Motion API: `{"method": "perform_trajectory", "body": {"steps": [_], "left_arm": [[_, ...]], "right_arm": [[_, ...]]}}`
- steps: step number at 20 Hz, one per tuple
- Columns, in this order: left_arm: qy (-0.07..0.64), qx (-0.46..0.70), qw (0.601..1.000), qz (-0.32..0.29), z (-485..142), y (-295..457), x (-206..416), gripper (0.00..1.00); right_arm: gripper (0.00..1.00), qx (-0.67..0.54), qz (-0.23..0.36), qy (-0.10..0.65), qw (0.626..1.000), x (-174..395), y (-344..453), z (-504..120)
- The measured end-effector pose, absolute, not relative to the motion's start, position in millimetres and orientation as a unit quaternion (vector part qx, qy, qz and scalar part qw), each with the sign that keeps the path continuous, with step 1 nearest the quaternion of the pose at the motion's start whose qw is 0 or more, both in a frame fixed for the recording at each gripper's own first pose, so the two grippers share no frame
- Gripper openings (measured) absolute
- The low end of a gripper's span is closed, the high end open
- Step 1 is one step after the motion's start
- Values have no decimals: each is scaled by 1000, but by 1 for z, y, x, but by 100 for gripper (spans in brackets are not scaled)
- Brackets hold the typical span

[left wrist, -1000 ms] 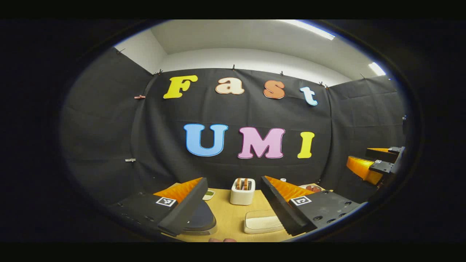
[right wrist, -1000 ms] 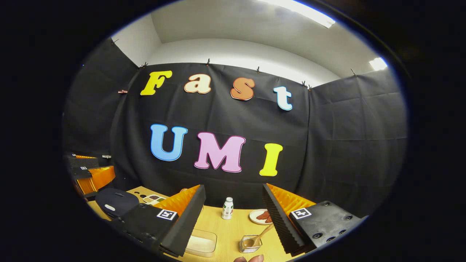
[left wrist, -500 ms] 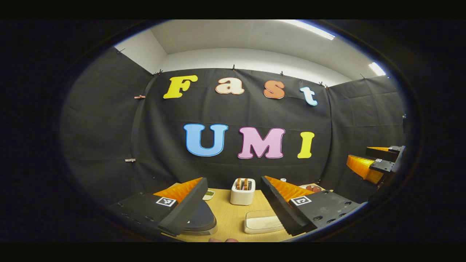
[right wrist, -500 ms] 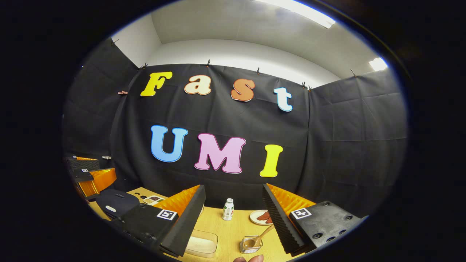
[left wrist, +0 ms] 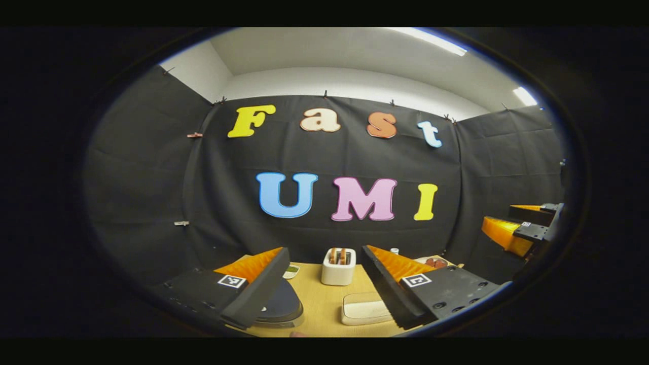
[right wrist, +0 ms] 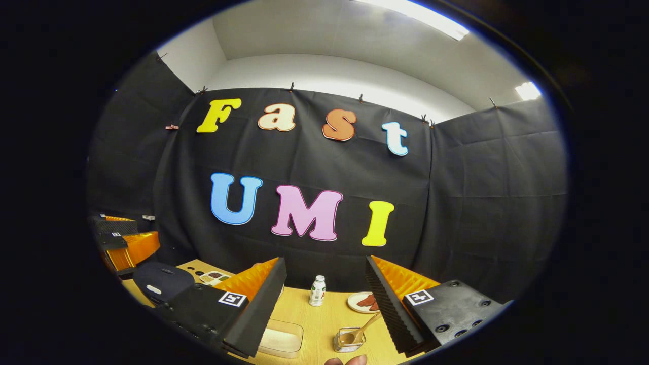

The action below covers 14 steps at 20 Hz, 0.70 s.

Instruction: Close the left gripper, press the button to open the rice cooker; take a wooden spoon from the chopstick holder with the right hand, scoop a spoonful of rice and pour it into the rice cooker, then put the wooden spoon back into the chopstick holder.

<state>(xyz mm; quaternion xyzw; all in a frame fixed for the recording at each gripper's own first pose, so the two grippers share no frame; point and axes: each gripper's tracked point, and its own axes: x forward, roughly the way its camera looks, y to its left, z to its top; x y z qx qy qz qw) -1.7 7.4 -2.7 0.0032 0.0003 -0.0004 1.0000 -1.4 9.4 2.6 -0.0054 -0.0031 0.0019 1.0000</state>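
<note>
In the left gripper view my left gripper hangs open above the table's near edge, holding nothing. The dark domed rice cooker sits with its lid down, partly behind the left finger. A clear box of rice lies near the right finger. In the right gripper view my right gripper is open and empty too. Below it stand the rice box and a small clear chopstick holder with a wooden spoon leaning in it. The rice cooker is at far left there.
A white toaster-like box stands mid-table, a small food tray behind the cooker. A white bottle and a plate of reddish food sit at the back. Each gripper shows off to the side in the other's view.
Almost nothing has moved. The left gripper's right finger has edged slightly inward; the right gripper hovers in the same place.
</note>
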Motion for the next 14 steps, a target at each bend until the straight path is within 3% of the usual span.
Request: {"method": "perform_trajectory", "body": {"steps": [1, 6, 8, 14], "left_arm": [[3, 5, 1000, 0, -3, 8, -1, 92], [36, -3, 999, -5, -24, 19, 1, 24], [52, -13, 998, -12, -35, 27, 4, 5], [117, -54, 992, 4, -83, 87, 15, 5]], "right_arm": [[97, -5, 3, -3, 1000, -1, 11, 1], [97, -10, 5, -2, 1000, 2, 16, 0], [97, -9, 8, 0, 1000, 2, 19, -2], [97, -20, 3, 0, 1000, 3, 15, -3]]}}
